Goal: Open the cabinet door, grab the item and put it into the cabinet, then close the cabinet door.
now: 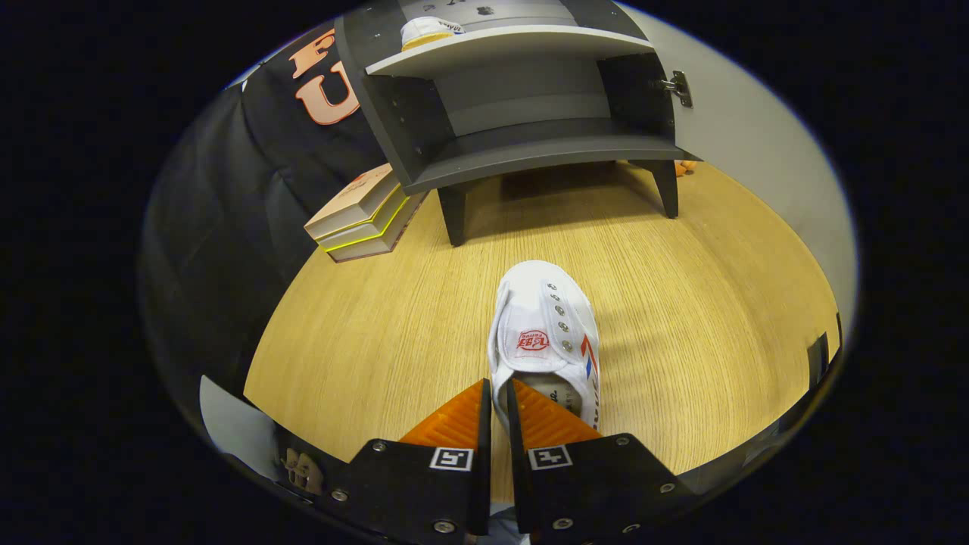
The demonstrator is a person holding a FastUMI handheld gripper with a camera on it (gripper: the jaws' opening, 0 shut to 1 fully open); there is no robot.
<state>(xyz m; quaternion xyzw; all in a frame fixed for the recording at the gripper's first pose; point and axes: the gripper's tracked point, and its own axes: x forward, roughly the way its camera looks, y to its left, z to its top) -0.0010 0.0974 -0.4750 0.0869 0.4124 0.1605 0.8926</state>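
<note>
A white canvas shoe [546, 333] with a red logo on its tongue points toward the cabinet, over the wooden tabletop [378, 333]. My gripper [496, 397] is shut on the shoe's left collar near the heel, with one finger inside the opening and the other outside. I cannot tell whether the sole still touches the table. Beyond the shoe stands the dark grey cabinet [522, 151] on short legs. Its door [749, 129] is swung open to the right on a metal hinge [677, 87]. The lower shelf is bare. A second white shoe [428, 30] lies on the upper shelf.
A stack of books [363, 216] lies left of the cabinet's front leg. A small orange object [687, 166] peeks out behind the right leg. A strip of bare wood separates the shoe's toe from the cabinet. Fingers of a hand [303, 469] show beside the gripper body.
</note>
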